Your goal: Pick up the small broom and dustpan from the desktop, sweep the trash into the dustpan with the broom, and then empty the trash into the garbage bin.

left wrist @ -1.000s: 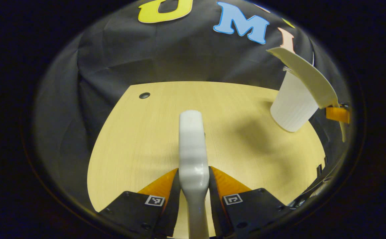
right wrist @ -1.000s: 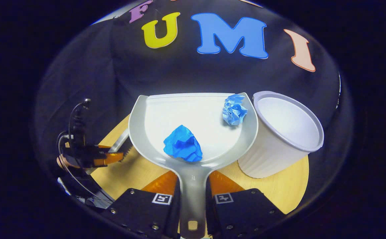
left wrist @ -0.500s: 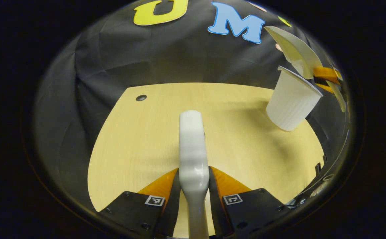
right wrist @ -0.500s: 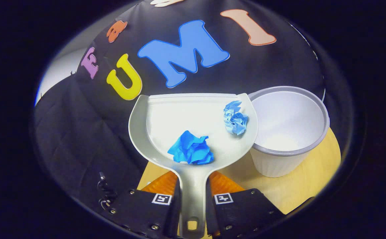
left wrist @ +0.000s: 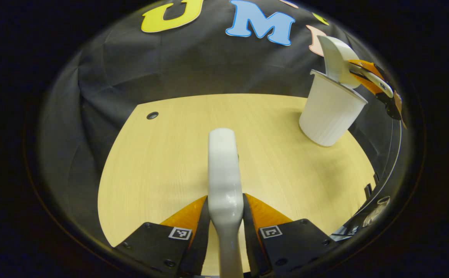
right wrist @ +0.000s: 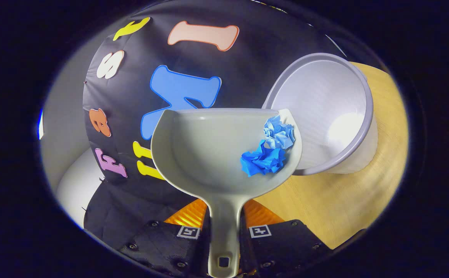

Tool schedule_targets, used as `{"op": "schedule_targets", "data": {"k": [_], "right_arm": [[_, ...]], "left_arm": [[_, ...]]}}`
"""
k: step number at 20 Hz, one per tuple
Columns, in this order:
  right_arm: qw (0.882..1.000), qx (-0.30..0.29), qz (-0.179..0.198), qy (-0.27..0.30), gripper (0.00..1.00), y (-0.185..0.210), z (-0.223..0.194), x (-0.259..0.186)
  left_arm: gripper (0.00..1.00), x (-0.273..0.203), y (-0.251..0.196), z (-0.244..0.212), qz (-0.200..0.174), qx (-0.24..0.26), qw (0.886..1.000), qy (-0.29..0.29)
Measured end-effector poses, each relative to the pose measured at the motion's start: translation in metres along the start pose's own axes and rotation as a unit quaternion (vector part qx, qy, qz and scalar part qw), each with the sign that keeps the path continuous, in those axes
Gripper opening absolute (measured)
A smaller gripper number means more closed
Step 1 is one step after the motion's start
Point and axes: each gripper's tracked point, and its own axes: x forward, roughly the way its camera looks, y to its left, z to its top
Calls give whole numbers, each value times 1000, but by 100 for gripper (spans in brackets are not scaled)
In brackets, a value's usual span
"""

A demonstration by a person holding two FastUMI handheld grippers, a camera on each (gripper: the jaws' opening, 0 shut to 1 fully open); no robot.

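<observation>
A: Start at the left. What does the left gripper (left wrist: 226,216) have?

B: Its two orange fingers (left wrist: 187,217) are pressed against the white handle of the small broom (left wrist: 224,181), one on each side. The handle runs straight up the middle of the left gripper view, over the pale wooden desktop (left wrist: 162,162). The bristles are out of sight.

A: Anything on the desk itself?

B: A small dark hole (left wrist: 152,115) near the far left corner. Toward the right stands the white ribbed garbage bin (left wrist: 330,110), near the far right edge of the desk.

A: And above the bin?

B: The dustpan (left wrist: 334,61), seen edge-on and tipped over the bin's rim, with the right gripper (left wrist: 375,83) behind it, farther right.

A: Now the right gripper view.

B: The right gripper (right wrist: 224,227) is closed on the grey handle of the dustpan (right wrist: 209,150), both fingers tight against it. The pan is rolled toward its right side. Two blue paper wads lie together against that lower right wall: a dark blue wad (right wrist: 263,161) and a lighter blue wad (right wrist: 279,133) just above it, touching.

A: In the pan, then, not the bin?

B: Yes, both in the pan. The garbage bin (right wrist: 324,116) opens just right of it, its rim passing behind the pan's right edge, and the desktop (right wrist: 348,200) lies below it.
</observation>
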Motion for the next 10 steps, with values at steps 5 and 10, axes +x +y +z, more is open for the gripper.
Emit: {"op": "schedule_targets", "data": {"k": [5,10], "right_arm": [[996,71,43,-18,32,14,9,0],[980,166,104,-27,31,28,25,-9]], "left_arm": [[51,1,-13,2,-4,6,1000,-1],[47,-2,-21,3,-2,18,1000,-3]]}}
